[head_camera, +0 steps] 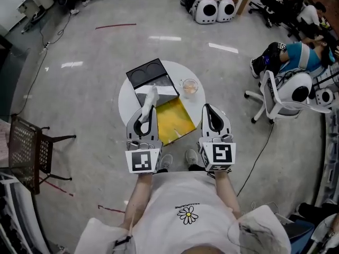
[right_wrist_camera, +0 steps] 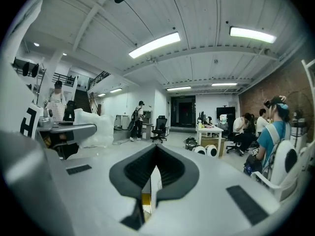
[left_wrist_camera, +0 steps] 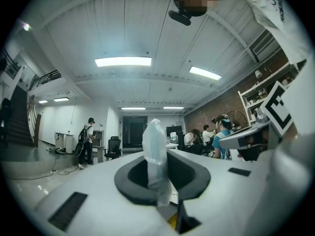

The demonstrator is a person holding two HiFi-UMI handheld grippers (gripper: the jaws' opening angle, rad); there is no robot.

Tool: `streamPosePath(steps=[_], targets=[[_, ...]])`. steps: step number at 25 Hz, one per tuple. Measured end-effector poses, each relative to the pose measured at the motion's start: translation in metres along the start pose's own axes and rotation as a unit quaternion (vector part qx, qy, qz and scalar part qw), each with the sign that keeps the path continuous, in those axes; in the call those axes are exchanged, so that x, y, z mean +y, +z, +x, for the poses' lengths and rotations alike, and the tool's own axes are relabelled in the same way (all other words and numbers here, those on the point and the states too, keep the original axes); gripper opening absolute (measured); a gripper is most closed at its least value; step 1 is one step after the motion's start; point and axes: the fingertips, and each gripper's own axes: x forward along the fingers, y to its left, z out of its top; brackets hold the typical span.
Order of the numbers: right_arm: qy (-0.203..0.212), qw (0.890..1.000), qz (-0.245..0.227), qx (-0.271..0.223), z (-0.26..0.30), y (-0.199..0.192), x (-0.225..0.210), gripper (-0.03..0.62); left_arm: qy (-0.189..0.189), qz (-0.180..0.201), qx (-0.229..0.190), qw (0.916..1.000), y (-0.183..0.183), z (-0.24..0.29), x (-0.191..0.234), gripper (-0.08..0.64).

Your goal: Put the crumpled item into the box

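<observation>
A crumpled white plastic item (head_camera: pixel 151 96) (left_wrist_camera: pixel 154 144) sticks up from the jaws of my left gripper (head_camera: pixel 150 108) (left_wrist_camera: pixel 157 157), which is shut on it. It hangs above the near side of an open box (head_camera: pixel 168 92) with a white inside and a black two-hollow lid (head_camera: pixel 145 73), standing on a small round white table (head_camera: pixel 125 97). My right gripper (head_camera: pixel 207 109) (right_wrist_camera: pixel 156 148) hovers at the table's right edge, shut with nothing between its tips. In the right gripper view the crumpled item (right_wrist_camera: pixel 94 127) shows at the left.
A yellow sheet (head_camera: pixel 176 121) lies on the table's near part and a glass cup (head_camera: pixel 189 86) stands right of the box. A black mesh chair (head_camera: pixel 26 152) is on the floor at the left. A white office chair (head_camera: pixel 275 97) and seated people are at the right.
</observation>
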Motion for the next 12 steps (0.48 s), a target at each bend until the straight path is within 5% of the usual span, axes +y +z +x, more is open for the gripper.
streamPosePath(steps=[12], targets=[[0.042,0.999,0.004,0.003,0.019,-0.004,-0.022,0.003,0.043,0.016,0.006,0.9989,0.0,0.018,-0.008,0.041]])
